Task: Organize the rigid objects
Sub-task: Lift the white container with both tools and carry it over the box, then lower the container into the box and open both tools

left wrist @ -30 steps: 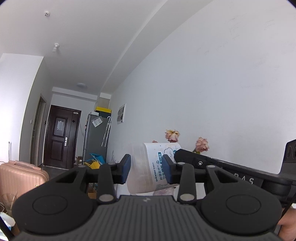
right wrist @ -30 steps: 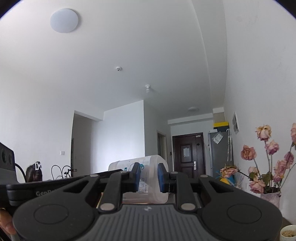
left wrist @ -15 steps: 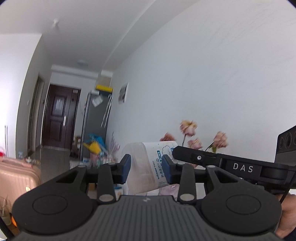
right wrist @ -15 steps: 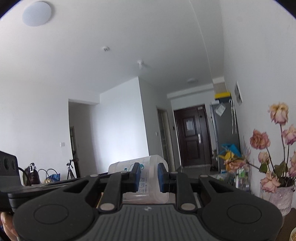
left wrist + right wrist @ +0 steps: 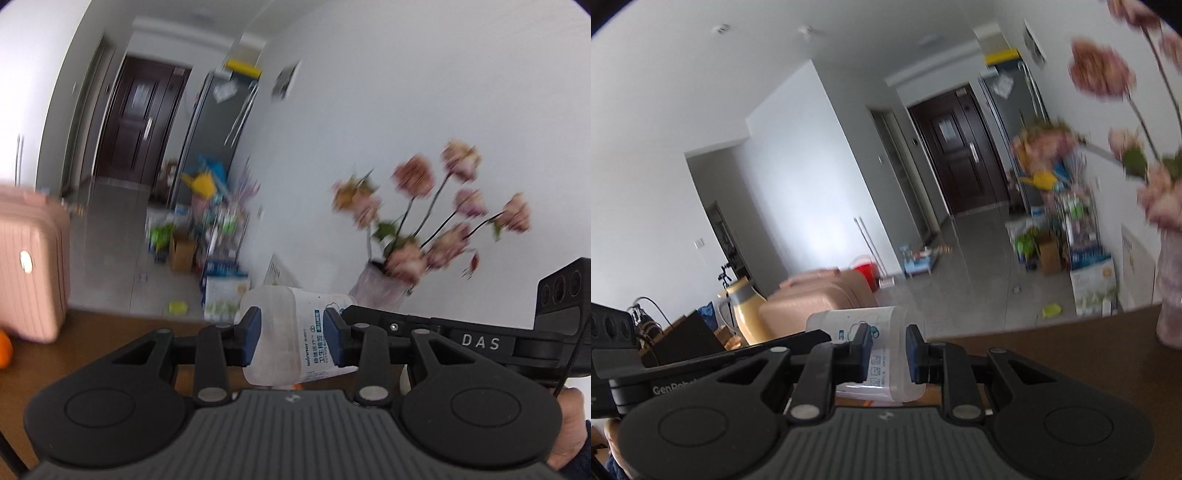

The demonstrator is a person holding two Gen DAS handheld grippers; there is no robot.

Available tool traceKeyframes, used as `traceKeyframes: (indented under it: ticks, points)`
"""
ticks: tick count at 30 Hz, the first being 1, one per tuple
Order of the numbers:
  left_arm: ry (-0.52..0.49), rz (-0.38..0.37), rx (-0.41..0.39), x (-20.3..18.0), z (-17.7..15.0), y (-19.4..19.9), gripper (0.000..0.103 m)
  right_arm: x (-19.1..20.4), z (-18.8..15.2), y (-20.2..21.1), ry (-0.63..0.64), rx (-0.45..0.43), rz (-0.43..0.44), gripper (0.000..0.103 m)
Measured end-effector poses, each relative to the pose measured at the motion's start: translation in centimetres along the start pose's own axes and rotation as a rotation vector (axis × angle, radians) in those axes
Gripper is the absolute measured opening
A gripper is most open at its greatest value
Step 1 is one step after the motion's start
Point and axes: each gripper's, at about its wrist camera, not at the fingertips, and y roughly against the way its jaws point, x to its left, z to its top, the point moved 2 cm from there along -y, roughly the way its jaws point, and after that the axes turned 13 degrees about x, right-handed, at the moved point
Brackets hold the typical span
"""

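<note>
A translucent plastic tub [image 5: 280, 314] with a white and blue printed label hangs in the air, lying on its side, held from both ends. My left gripper [image 5: 291, 338] is shut on one end, its blue pads pressing the walls. In the right wrist view the same tub [image 5: 846, 321] sits between the pads of my right gripper [image 5: 888, 354], which is shut on the other end. The tub is above the near part of a dark brown wooden table [image 5: 110, 325]. What is inside the tub does not show.
A vase of pink flowers [image 5: 380, 288] stands on the table by the white wall, seen close at the right as a vase [image 5: 1171, 295]. A pink suitcase [image 5: 29, 266] and an orange [image 5: 4, 349] are at the left. A yellow kettle [image 5: 746, 314] stands beyond.
Both grippers have swung and tipped downward with the tub still held. The ceiling has left the views, and the table, floor and vase have come in.
</note>
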Motion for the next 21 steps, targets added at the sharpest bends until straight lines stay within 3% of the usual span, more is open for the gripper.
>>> traceKeyframes:
  ticks: [8,14,21]
  points:
    - [0.095,0.022,0.133,5.5,-3.9,-6.3,0.037,-5.8,-4.4,-9.4,-0.080,0.152,-0.012,0.021]
    - [0.172,0.066,0.224,9.8,-6.3,-11.1,0.037,-8.0,-8.5,-16.1,-0.131,0.270,0.006,0.021]
    - [0.211,0.122,0.304,12.1,-8.4,-15.0,0.041,-8.3,-11.2,-20.7,-0.117,0.357,-0.027,0.022]
